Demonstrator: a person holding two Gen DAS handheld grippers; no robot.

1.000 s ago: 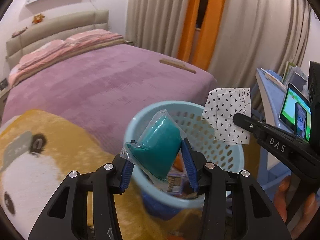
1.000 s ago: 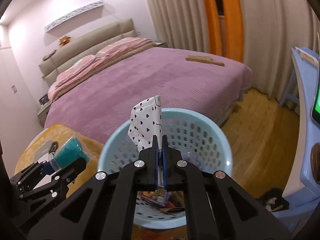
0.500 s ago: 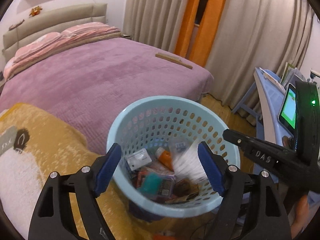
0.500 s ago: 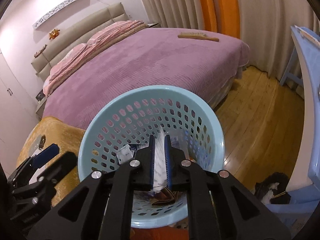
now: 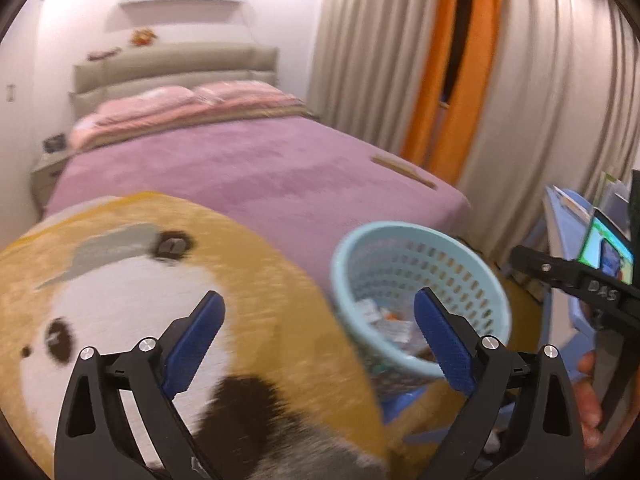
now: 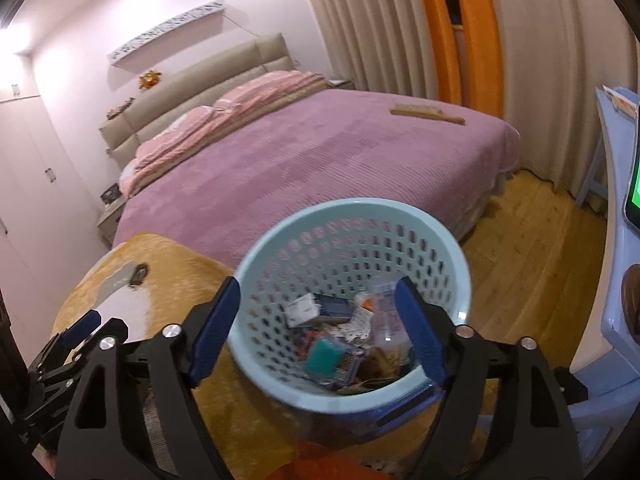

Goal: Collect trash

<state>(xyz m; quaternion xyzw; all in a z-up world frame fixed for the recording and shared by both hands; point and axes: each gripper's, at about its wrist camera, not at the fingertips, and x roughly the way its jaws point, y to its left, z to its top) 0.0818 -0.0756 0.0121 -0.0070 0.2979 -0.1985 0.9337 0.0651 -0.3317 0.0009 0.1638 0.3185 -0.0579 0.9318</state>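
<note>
A light blue perforated basket (image 6: 352, 216) stands by the bed and holds several pieces of trash, among them a teal packet (image 6: 325, 357) and the heart-patterned wrapper (image 6: 356, 326). My right gripper (image 6: 318, 326) is open and empty just above the basket's near rim. My left gripper (image 5: 320, 344) is open and empty, over the yellow panda blanket (image 5: 120, 280) to the left of the basket (image 5: 496, 300). The left gripper also shows at the lower left of the right wrist view (image 6: 80, 332).
A bed with a purple cover (image 6: 320, 152) lies behind the basket, with a wooden brush (image 6: 426, 114) on it. A blue desk (image 6: 616, 184) with a lit screen stands at the right. Wooden floor (image 6: 532, 240) lies between bed and desk.
Both grippers opened and let go: the teal packet and the heart-patterned wrapper fell into the basket. The left gripper then swung left over the panda blanket; the right drew back slightly.
</note>
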